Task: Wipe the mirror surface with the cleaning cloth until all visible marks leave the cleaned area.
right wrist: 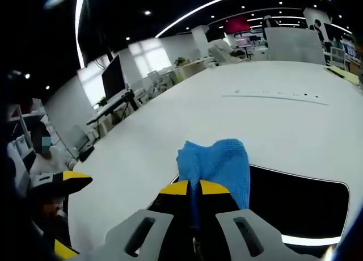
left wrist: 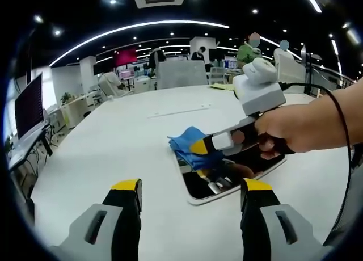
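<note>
A dark mirror [left wrist: 198,188] with a white rim lies flat on the white table [left wrist: 113,142]. A blue cleaning cloth [left wrist: 186,142] rests on its far-left corner. In the left gripper view, a hand brings my right gripper [left wrist: 199,147] in from the right, shut on the cloth. My left gripper [left wrist: 191,186] hovers open before the mirror's near edge, with nothing between its jaws. In the right gripper view, my right gripper [right wrist: 195,188] pinches the cloth [right wrist: 218,161] over the mirror [right wrist: 306,210]. The left gripper [right wrist: 63,214] shows at the lower left.
A thin strip [left wrist: 178,110] lies on the table beyond the mirror. Monitors [left wrist: 28,105] and desks stand off the table's left side. Chairs and people are at the far end. A black cable [left wrist: 343,136] hangs by the hand.
</note>
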Motion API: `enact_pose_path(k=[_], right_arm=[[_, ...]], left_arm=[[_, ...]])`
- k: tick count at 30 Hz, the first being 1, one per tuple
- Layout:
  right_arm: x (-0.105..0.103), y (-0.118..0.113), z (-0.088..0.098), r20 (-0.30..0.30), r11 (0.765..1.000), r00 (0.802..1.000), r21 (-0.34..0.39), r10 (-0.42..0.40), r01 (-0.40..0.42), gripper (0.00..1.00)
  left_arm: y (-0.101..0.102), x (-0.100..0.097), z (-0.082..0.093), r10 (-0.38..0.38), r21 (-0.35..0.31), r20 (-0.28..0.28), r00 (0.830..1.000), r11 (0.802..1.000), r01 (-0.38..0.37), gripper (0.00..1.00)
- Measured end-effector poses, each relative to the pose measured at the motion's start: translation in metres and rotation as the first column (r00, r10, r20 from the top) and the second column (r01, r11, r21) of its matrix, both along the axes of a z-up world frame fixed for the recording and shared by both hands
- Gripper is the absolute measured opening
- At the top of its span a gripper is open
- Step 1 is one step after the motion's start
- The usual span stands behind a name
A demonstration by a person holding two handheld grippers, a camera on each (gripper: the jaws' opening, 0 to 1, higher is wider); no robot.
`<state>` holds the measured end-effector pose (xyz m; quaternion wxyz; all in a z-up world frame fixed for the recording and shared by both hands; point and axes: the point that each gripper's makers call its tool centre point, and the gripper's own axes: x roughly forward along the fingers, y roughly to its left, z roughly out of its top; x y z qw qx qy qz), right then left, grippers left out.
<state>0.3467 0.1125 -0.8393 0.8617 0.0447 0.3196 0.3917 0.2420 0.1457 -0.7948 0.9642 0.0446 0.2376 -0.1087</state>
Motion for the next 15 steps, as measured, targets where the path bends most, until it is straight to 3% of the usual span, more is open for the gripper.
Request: enact_pose_path(k=[15], right_arm=[[-0.024,-0.002,0.0,-0.011,1.0,1.0,0.01,0.029,-0.029,0.01]], left_arm=[[0.0,0.0,-0.002,-0.003,0.009,-0.005,1.0,1.0,0.004,0.7]])
